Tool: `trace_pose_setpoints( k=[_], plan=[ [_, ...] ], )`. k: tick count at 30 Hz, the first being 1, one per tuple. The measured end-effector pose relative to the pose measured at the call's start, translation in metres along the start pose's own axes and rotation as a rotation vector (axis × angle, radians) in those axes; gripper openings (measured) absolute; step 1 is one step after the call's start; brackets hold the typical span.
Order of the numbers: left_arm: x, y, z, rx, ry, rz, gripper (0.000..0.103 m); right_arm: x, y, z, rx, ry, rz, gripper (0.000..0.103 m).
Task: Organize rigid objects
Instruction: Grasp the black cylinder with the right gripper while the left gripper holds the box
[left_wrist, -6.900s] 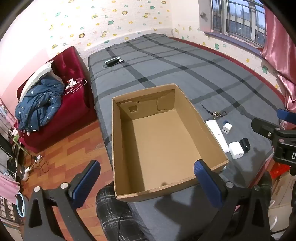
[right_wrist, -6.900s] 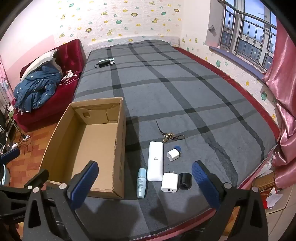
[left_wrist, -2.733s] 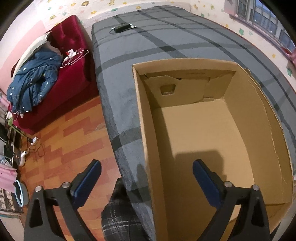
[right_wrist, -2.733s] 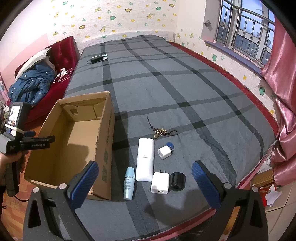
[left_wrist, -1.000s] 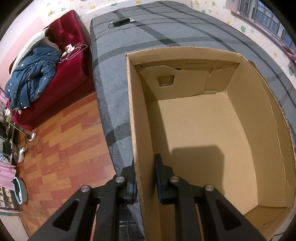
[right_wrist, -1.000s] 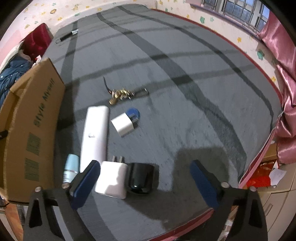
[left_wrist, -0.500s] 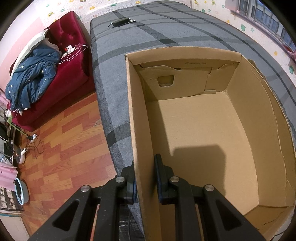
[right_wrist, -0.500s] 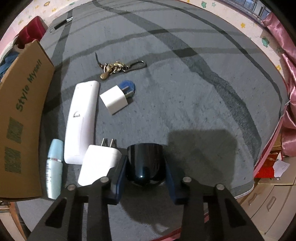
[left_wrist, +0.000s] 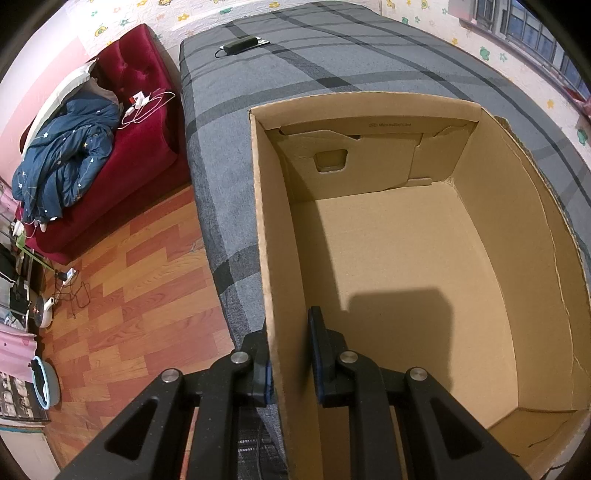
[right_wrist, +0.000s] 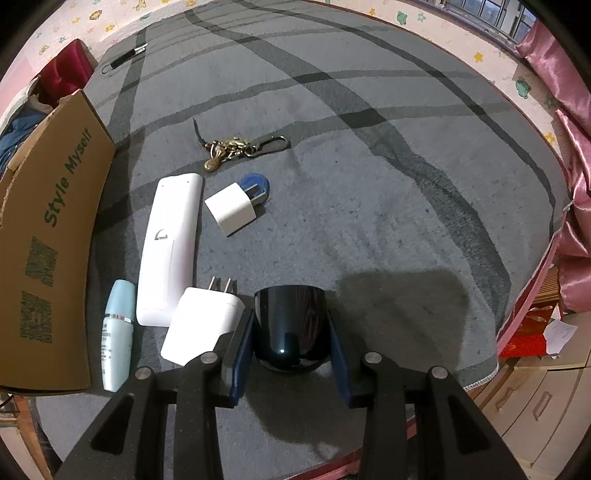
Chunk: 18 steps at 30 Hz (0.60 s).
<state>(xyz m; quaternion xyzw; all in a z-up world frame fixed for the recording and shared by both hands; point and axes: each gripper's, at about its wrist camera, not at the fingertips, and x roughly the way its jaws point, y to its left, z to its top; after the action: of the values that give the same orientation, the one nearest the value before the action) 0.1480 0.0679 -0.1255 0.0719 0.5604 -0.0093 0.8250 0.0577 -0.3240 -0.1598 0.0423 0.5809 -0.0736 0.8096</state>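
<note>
The right gripper (right_wrist: 290, 347) is clamped on a glossy black rounded object (right_wrist: 290, 326), one blue pad pressed against each of its sides; the object sits on the grey plaid bedspread (right_wrist: 369, 184) near the bed's near edge. Touching the left finger's outer side is a large white plug charger (right_wrist: 201, 325), its two prongs pointing away toward the far side. Just left of the charger lies a long white remote (right_wrist: 168, 247), running near to far, and left of that a pale blue bottle (right_wrist: 117, 334) lies on its side beside the cardboard box (right_wrist: 48, 236), whose printed outer wall faces the items. Farther off, a small white cube charger (right_wrist: 231, 213) rests against a blue disc-shaped tag (right_wrist: 256, 184), and beyond them a brass keychain (right_wrist: 236, 147) with a clip is spread on the cloth. A pink curtain (right_wrist: 570, 147) hangs at the right edge.

The left gripper (left_wrist: 290, 356) is closed on the left wall of the cardboard box (left_wrist: 406, 277), one finger outside and one inside, pinching the wall near its near end. The box is open at the top, its brown floor bare apart from the gripper's shadow, and it stands on the bedspread at the bed's left side. Left of the bed is a wood-pattern floor (left_wrist: 129, 288), and farther left a red sofa (left_wrist: 140, 122) carries a crumpled blue jacket (left_wrist: 62, 166) and a white cable. A black device (left_wrist: 240, 43) lies at the far end of the bed.
</note>
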Motion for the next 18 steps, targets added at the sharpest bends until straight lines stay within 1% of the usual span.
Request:
trace_pose_setpoints(
  k=[5,18],
  plan=[
    [0.000,-0.002,-0.001,0.007,-0.003,0.009,0.017,-0.009,0.003,0.003,-0.001,-0.012,-0.006,0.040],
    [-0.001,0.001,0.000,-0.001,-0.001,-0.003,0.017,-0.043,0.019,0.018,-0.025,-0.066,-0.020,0.040]
  ],
)
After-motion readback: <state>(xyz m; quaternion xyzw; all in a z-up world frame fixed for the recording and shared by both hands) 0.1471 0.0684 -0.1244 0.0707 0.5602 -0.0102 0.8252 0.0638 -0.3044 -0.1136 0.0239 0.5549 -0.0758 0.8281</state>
